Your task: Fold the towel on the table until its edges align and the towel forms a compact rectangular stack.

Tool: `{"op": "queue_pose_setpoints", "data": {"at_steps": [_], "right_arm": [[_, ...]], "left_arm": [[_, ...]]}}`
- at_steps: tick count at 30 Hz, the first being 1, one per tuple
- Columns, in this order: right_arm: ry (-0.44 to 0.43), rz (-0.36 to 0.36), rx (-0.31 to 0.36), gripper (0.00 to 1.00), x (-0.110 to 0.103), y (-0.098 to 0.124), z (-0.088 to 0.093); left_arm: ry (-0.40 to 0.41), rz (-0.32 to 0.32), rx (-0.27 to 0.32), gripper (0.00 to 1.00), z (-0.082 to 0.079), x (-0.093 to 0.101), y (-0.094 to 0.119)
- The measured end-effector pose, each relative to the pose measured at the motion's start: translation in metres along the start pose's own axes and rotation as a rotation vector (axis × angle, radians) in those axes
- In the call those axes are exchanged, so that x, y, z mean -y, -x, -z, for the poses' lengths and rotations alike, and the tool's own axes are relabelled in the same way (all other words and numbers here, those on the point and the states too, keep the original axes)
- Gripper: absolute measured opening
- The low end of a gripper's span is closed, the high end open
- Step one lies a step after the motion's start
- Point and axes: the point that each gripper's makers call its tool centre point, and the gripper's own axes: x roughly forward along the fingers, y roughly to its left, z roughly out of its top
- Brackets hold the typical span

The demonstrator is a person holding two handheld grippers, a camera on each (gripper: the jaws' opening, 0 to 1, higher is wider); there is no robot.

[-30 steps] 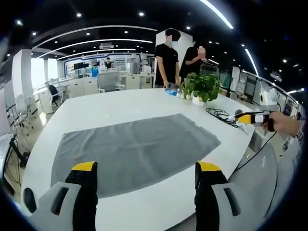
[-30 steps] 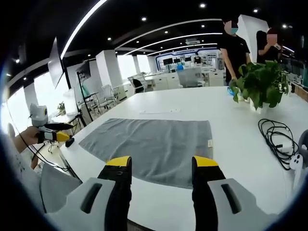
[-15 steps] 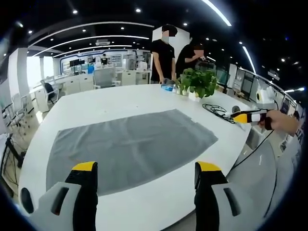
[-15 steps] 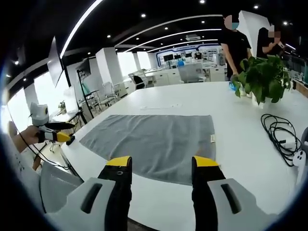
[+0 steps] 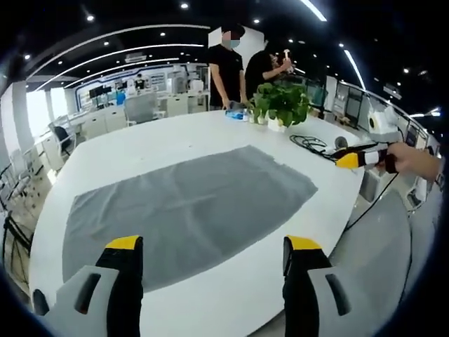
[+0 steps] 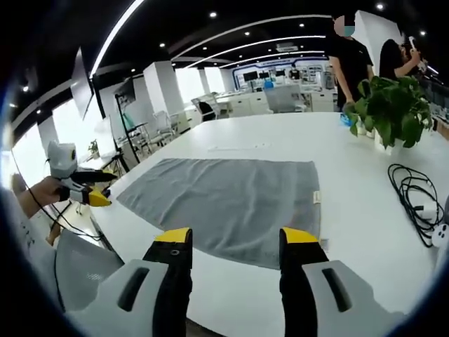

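Open office: dark ceiling (image 5: 140, 14) with spotlights, white desks (image 6: 231, 109) behind.

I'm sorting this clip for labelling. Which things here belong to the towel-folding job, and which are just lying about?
For the job:
- grey towel, spread flat and unfolded
- white table under it
- left tool, open
- right tool, open

Lying about:
- potted plant
- black cable
- two people standing at the far edge
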Motion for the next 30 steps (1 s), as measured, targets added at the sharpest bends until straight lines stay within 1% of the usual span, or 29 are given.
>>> {"op": "queue_pose_setpoints", "data": {"at_steps": [2,3,4,5,8,12,16,18,20,25,30], "right_arm": [[0.004,-0.004,-0.01,0.49,0.001,-0.001,0.001],[0.039,-0.013,-0.033,0.49,0.002,-0.002,0.005],[0.05,-0.016,-0.043,0.49,0.002,-0.002,0.006],[0.067,-0.024,-0.072,0.49,0.003,-0.003,0.011],[0.063,-0.022,-0.088,0.48,0.01,-0.006,0.013],[0.076,-0.02,-0.069,0.48,0.021,-0.007,0.004],[0.093,-0.01,-0.074,0.48,0.031,-0.009,0.0],[0.106,-0.007,-0.077,0.48,0.036,-0.01,-0.002],[0.116,-0.005,-0.079,0.48,0.04,-0.01,-0.005],[0.14,0.007,-0.075,0.48,0.051,-0.013,-0.014],[0.161,0.017,-0.073,0.48,0.062,-0.017,-0.024]], "left_arm": [[-0.002,0.014,0.0,0.84,0.0,0.007,-0.005],[-0.008,0.021,-0.004,0.84,0.0,0.009,-0.008],[-0.016,0.034,-0.016,0.84,0.001,0.013,-0.012],[-0.022,0.041,-0.022,0.84,0.002,0.015,-0.014],[-0.038,0.059,-0.029,0.84,0.001,0.02,-0.021],[-0.061,0.093,-0.029,0.83,-0.005,0.029,-0.032],[-0.098,0.135,-0.025,0.83,-0.011,0.044,-0.043],[-0.115,0.138,-0.022,0.81,-0.013,0.046,-0.046],[-0.144,0.16,-0.02,0.8,-0.016,0.052,-0.052],[-0.181,0.201,-0.036,0.79,-0.019,0.062,-0.065],[-0.222,0.255,-0.032,0.79,-0.025,0.078,-0.083]]}}
